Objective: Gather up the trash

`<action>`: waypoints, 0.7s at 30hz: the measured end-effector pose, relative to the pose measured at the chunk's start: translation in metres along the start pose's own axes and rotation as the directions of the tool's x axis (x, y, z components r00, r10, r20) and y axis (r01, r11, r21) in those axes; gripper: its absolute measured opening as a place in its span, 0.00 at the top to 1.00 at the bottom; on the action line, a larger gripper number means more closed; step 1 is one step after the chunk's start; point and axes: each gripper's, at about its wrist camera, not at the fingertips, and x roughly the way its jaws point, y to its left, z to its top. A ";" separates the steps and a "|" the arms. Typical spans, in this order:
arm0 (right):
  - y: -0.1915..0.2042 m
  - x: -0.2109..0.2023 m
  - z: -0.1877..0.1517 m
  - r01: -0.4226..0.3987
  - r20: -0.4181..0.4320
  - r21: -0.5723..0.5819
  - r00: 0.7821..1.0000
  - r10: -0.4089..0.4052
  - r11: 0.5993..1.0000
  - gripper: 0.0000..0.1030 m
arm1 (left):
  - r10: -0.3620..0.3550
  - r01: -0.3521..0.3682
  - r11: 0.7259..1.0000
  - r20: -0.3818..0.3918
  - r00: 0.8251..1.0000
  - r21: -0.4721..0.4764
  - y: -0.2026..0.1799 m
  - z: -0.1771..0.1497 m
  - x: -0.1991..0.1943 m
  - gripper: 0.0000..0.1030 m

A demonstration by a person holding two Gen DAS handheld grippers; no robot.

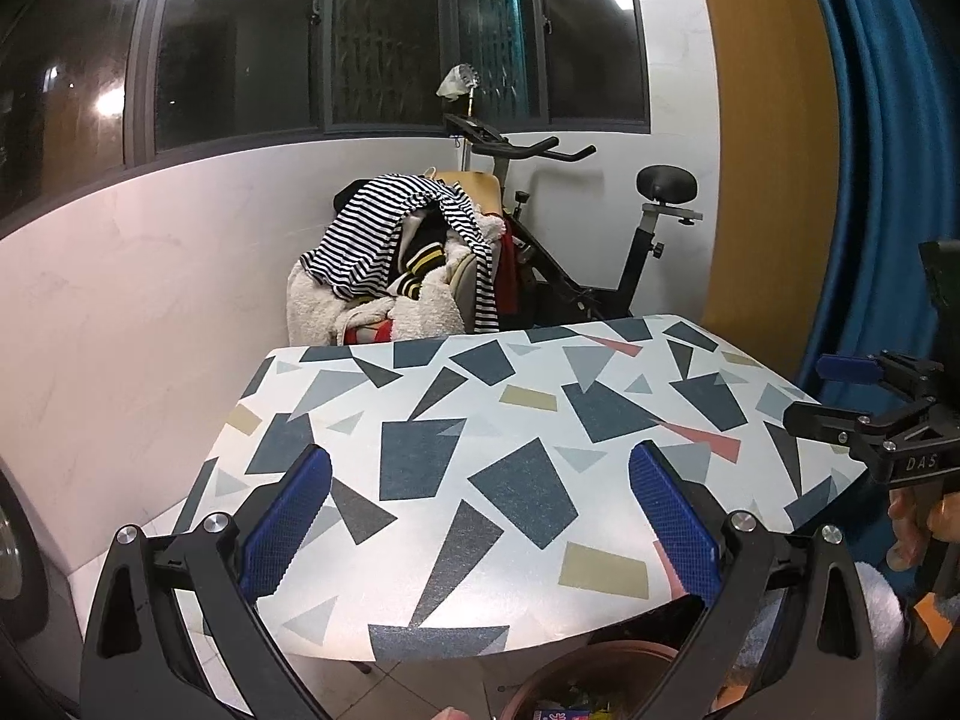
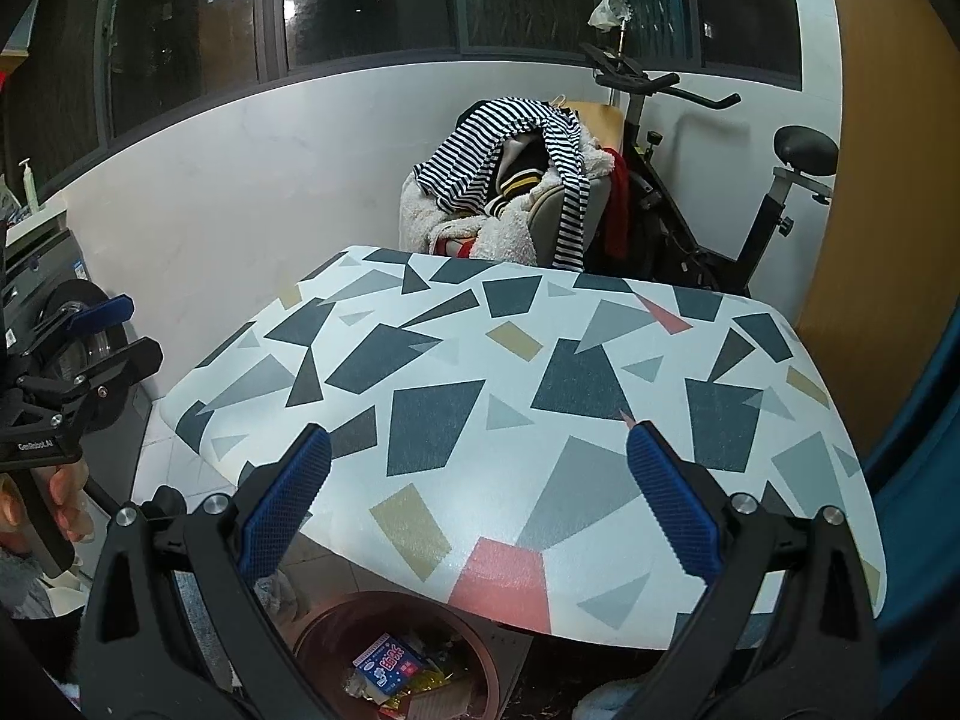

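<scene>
A table [image 1: 528, 420] with a white top and grey, blue, tan and pink shapes fills both views [image 2: 540, 396]. No trash shows on its top. A brown round bin [image 2: 396, 654] stands on the floor under its near edge, holding wrappers and a blue packet [image 2: 387, 666]. The bin's rim also shows in the left wrist view [image 1: 600, 660]. My left gripper [image 1: 480, 516] is open and empty above the near edge. My right gripper [image 2: 480, 504] is open and empty, also above the near edge. Each gripper shows in the other's view: the right one [image 1: 840, 396], the left one [image 2: 129, 330].
A chair piled with clothes [image 1: 408, 264] and an exercise bike [image 1: 600, 228] stand behind the table. A white wall runs along the left, a blue curtain [image 1: 888, 180] on the right. A washing machine [image 2: 78, 348] stands at far left.
</scene>
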 end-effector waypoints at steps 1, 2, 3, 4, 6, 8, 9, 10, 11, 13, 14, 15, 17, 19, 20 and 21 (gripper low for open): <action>0.000 0.000 0.000 0.001 0.000 -0.002 1.000 -0.001 1.000 0.06 | 0.000 0.000 1.000 0.000 1.000 -0.002 0.000 0.000 0.000 0.06; -0.001 0.000 0.000 0.003 0.001 -0.004 1.000 -0.003 1.000 0.06 | 0.002 -0.002 1.000 -0.001 1.000 -0.003 0.000 -0.001 -0.001 0.06; -0.001 0.000 0.000 0.006 0.001 -0.004 1.000 -0.006 1.000 0.06 | 0.004 -0.004 1.000 -0.003 1.000 -0.005 0.000 -0.001 0.000 0.06; -0.001 0.000 0.000 0.007 0.001 -0.004 1.000 -0.007 1.000 0.06 | 0.005 -0.005 1.000 -0.005 1.000 -0.006 0.000 -0.002 0.001 0.06; -0.002 0.000 0.000 0.007 0.003 0.001 1.000 -0.007 1.000 0.06 | 0.003 -0.003 1.000 -0.010 1.000 -0.008 0.000 -0.002 0.002 0.06; -0.003 0.000 0.000 0.007 0.003 0.003 1.000 -0.007 1.000 0.06 | 0.001 -0.001 1.000 -0.012 1.000 -0.009 0.000 -0.004 0.001 0.06; -0.003 -0.001 -0.001 0.008 0.004 0.004 1.000 -0.008 1.000 0.06 | 0.002 -0.003 1.000 -0.013 1.000 -0.008 0.000 -0.004 0.001 0.06; -0.003 -0.001 -0.001 0.008 0.004 0.004 1.000 -0.008 1.000 0.06 | 0.005 -0.005 1.000 -0.013 1.000 -0.006 0.000 -0.004 0.002 0.06; -0.003 -0.001 -0.001 0.008 0.004 0.005 1.000 -0.008 1.000 0.06 | 0.006 -0.006 1.000 -0.013 1.000 -0.004 0.000 -0.004 0.002 0.06; -0.003 -0.001 -0.001 0.007 0.005 0.004 1.000 -0.007 1.000 0.06 | 0.006 -0.006 1.000 -0.014 1.000 -0.006 0.000 -0.004 0.001 0.06; -0.003 -0.001 -0.001 0.007 0.005 0.005 1.000 -0.007 1.000 0.06 | 0.005 -0.005 1.000 -0.014 1.000 -0.007 0.000 -0.004 0.001 0.06; -0.003 -0.001 -0.001 0.007 0.004 0.004 1.000 -0.007 1.000 0.06 | 0.006 -0.006 1.000 -0.013 1.000 -0.005 0.000 -0.004 0.001 0.06; -0.004 -0.001 -0.001 0.009 0.004 0.004 1.000 -0.009 1.000 0.06 | 0.004 -0.004 1.000 -0.013 1.000 -0.005 0.000 -0.004 0.002 0.06; -0.004 -0.002 -0.001 0.007 0.007 0.005 1.000 -0.007 1.000 0.06 | 0.004 -0.004 1.000 -0.013 1.000 -0.003 -0.001 -0.004 0.001 0.06; -0.004 -0.001 0.000 0.007 0.008 0.005 1.000 -0.007 1.000 0.06 | 0.004 -0.004 1.000 -0.014 1.000 -0.001 -0.001 -0.004 0.001 0.06; -0.004 -0.002 -0.001 0.008 0.008 0.006 1.000 -0.008 1.000 0.06 | 0.005 -0.005 1.000 -0.015 1.000 0.001 -0.001 -0.005 0.001 0.06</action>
